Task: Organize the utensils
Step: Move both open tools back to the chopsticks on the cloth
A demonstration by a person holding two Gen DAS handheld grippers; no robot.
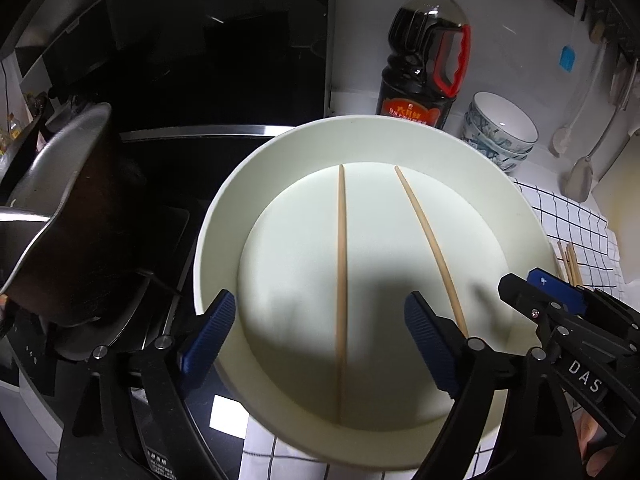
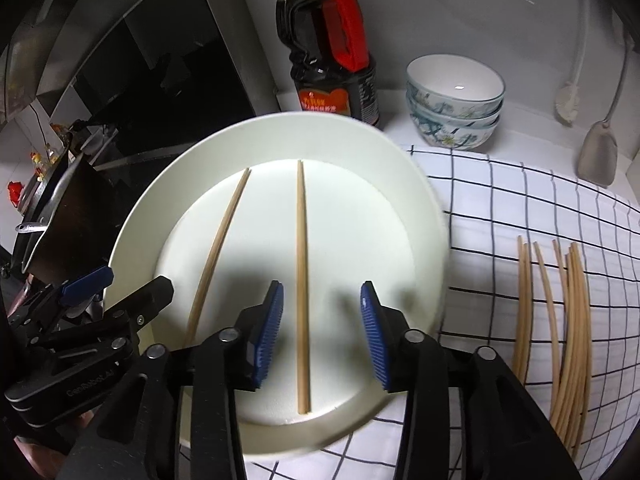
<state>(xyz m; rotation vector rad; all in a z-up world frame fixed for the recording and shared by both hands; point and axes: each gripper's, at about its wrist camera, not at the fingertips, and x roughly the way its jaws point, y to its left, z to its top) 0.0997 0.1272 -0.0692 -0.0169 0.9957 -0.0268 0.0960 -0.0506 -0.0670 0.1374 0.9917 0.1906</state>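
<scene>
A white plate (image 1: 224, 216) (image 2: 420, 216) lies partly on a checked cloth (image 2: 520, 200). On it lie two wooden chopsticks, apart from each other. My left gripper (image 1: 320, 300) (image 2: 136, 278) hovers open over the left chopstick (image 1: 341, 260) (image 2: 224, 232), which runs between its blue pads untouched. My right gripper (image 2: 321, 286) (image 1: 524, 280) is also open, its pads standing on either side of the right chopstick (image 2: 301, 240) (image 1: 428, 232) without pressing it. A bundle of several more chopsticks (image 2: 568, 320) (image 1: 570, 264) rests on the cloth to the plate's right.
A dark soy sauce bottle (image 1: 424, 60) (image 2: 332, 60) and stacked patterned bowls (image 1: 500, 132) (image 2: 454, 100) stand behind the plate. A metal pan (image 1: 60, 208) (image 2: 60, 216) sits on the black stove at the left. Ladles and a spatula (image 2: 598, 156) hang at the right wall.
</scene>
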